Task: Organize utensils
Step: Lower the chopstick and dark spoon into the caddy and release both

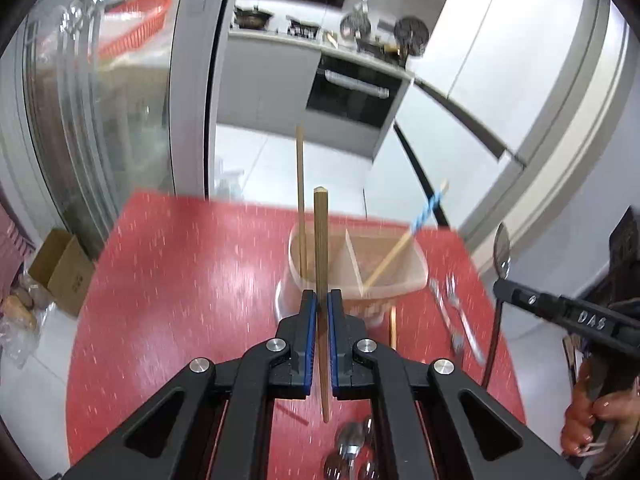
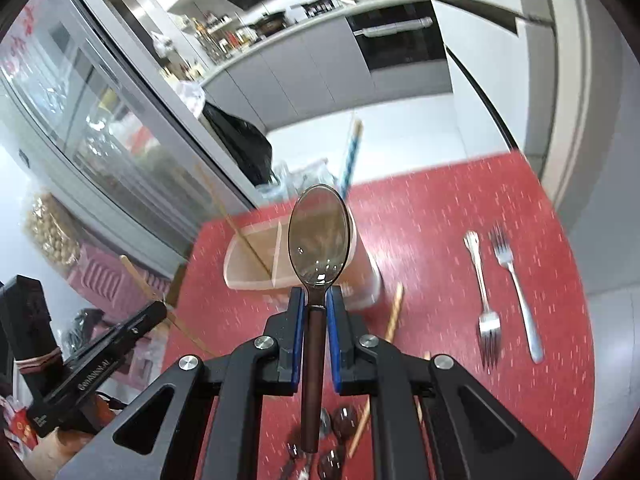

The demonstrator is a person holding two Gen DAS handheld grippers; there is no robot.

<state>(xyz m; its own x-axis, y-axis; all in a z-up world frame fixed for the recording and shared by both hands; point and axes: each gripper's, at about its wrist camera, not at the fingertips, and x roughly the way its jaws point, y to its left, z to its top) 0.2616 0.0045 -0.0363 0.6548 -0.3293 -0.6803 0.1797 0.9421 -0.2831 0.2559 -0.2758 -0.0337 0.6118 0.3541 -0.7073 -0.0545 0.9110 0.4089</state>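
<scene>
My left gripper (image 1: 322,299) is shut on a wooden chopstick (image 1: 321,248) that stands upright above the red table (image 1: 180,280). My right gripper (image 2: 316,296) is shut on a spoon (image 2: 319,236) with a dark brown handle, its bowl pointing up. Beyond both sits a translucent divided utensil holder (image 1: 404,276) (image 2: 256,256). It holds one plain chopstick (image 1: 301,200) and a blue-patterned chopstick (image 1: 424,212) (image 2: 351,156). In the left wrist view the right gripper (image 1: 500,286) shows at the right edge with the spoon (image 1: 502,248).
Two metal forks (image 2: 486,292) (image 2: 516,292) lie on the table right of the holder. Loose chopsticks (image 2: 394,312) and several spoons (image 2: 344,420) lie near the front edge. A cardboard box (image 1: 60,272) stands on the floor at left; kitchen cabinets and an oven lie beyond.
</scene>
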